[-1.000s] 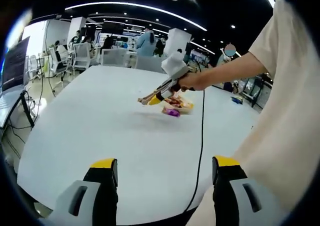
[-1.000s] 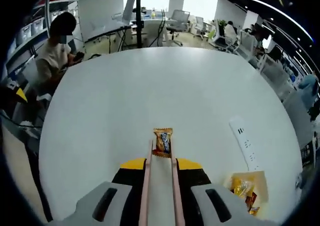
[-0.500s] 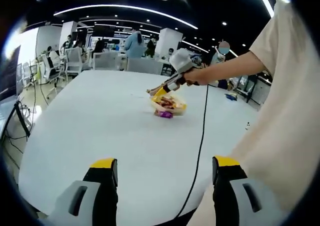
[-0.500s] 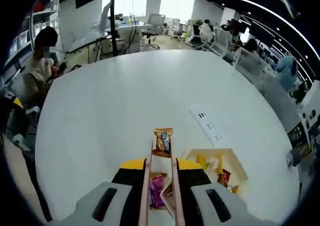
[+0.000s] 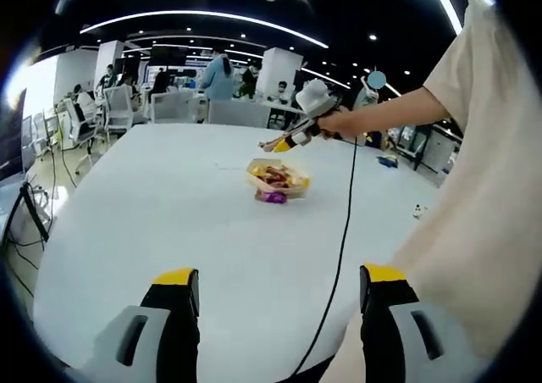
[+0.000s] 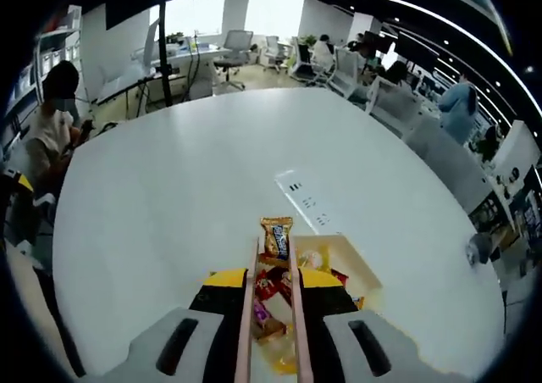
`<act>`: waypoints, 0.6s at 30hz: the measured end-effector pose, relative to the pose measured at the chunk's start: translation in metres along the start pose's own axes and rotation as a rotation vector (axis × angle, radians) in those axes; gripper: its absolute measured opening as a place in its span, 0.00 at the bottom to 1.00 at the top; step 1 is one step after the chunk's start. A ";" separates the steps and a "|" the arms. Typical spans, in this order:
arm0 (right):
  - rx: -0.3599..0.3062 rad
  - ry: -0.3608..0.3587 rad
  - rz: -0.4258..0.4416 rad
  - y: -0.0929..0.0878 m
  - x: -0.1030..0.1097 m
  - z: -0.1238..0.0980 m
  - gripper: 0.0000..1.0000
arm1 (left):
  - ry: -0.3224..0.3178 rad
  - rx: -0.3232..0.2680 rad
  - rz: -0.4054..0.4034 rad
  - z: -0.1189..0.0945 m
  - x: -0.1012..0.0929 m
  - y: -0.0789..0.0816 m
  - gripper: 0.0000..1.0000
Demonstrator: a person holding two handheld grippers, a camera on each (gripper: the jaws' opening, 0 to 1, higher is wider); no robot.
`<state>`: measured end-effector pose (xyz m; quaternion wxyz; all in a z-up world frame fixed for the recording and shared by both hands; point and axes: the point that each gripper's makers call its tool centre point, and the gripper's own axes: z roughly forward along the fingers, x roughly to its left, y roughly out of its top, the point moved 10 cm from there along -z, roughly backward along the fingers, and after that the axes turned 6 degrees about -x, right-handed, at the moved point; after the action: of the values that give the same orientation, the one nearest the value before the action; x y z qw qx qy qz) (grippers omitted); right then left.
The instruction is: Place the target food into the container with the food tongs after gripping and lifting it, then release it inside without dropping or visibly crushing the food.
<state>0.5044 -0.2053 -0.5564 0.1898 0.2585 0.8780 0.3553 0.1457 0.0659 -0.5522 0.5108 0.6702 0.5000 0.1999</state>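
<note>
Right tool (image 6: 273, 285) clamped on the pink food tongs (image 6: 292, 315); tong tips pinch a wrapped snack (image 6: 276, 236), orange packet with a blue label, held in the air above the container (image 6: 358, 269); container is a shallow cream tray on the white table (image 6: 169, 205), already holding several wrapped snacks; a purple packet (image 5: 273, 197) lies on the table just beside it; a white power strip (image 6: 306, 203) rests near the container's far side; in the left gripper view the right tool (image 5: 284, 143) hangs above the container (image 5: 292, 182), a black cable (image 5: 341, 230) trailing from it; left tool (image 5: 278, 291) jaws apart, holding nothing, well apart from the container.
</note>
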 end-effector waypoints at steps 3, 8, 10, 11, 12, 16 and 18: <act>-0.004 -0.008 0.003 -0.001 -0.004 -0.003 0.21 | -0.005 0.001 0.003 0.002 -0.002 0.001 0.77; -0.005 -0.022 0.011 -0.005 -0.011 -0.009 0.21 | -0.013 0.003 0.010 0.004 -0.004 0.002 0.78; -0.005 -0.026 0.014 -0.006 -0.013 -0.011 0.21 | -0.014 0.003 0.010 0.004 -0.004 0.002 0.78; -0.006 -0.031 0.015 -0.007 -0.015 -0.013 0.21 | -0.014 0.002 0.012 0.005 -0.005 0.002 0.78; -0.006 -0.032 0.017 -0.007 -0.016 -0.013 0.21 | -0.015 0.002 0.014 0.005 -0.005 0.003 0.78; -0.009 -0.045 0.028 -0.011 -0.022 -0.018 0.21 | -0.017 0.002 0.019 0.006 -0.007 0.004 0.78; -0.010 -0.052 0.034 -0.013 -0.024 -0.020 0.21 | -0.019 0.003 0.019 0.006 -0.008 0.004 0.78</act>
<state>0.5096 -0.2379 -0.5485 0.2077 0.2815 0.8666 0.3558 0.1487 0.0567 -0.5495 0.5127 0.6774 0.4889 0.1979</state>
